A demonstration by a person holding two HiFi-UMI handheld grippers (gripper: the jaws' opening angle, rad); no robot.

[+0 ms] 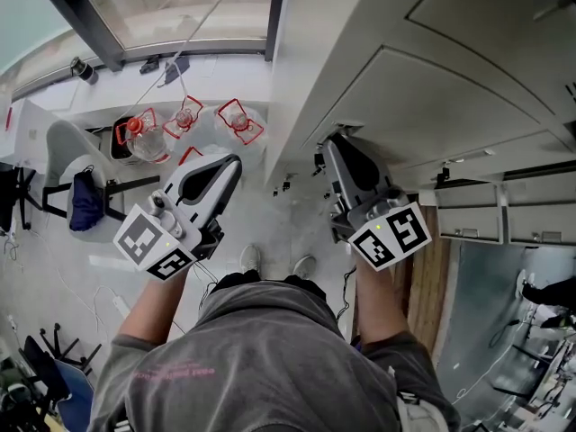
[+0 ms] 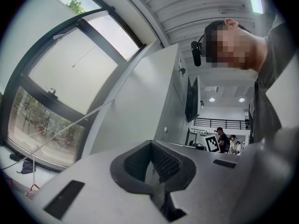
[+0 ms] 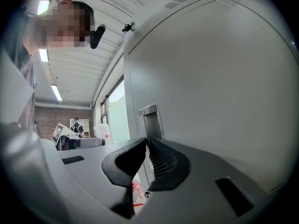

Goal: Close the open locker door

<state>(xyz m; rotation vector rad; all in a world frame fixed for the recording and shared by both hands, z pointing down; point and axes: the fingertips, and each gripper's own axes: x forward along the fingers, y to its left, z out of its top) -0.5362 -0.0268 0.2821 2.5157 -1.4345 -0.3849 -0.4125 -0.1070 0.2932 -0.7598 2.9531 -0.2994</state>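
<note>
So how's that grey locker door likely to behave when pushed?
The locker door looks like a flat rigid panel, so it probably swings as one piece without flexing. Its smooth face may be slippery; the recessed handle likely offers better purchase.

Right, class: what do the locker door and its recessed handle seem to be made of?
Locker door: probably painted sheet metal, matte light grey; it looks smooth, flat and thin-edged. Recessed handle: likely bare metal, since its rim shows a silvery sheen against the grey.

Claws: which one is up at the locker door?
The right claw: its tips sit by the recessed handle of the locker door. The left claw is out over the floor, away from it.
</note>
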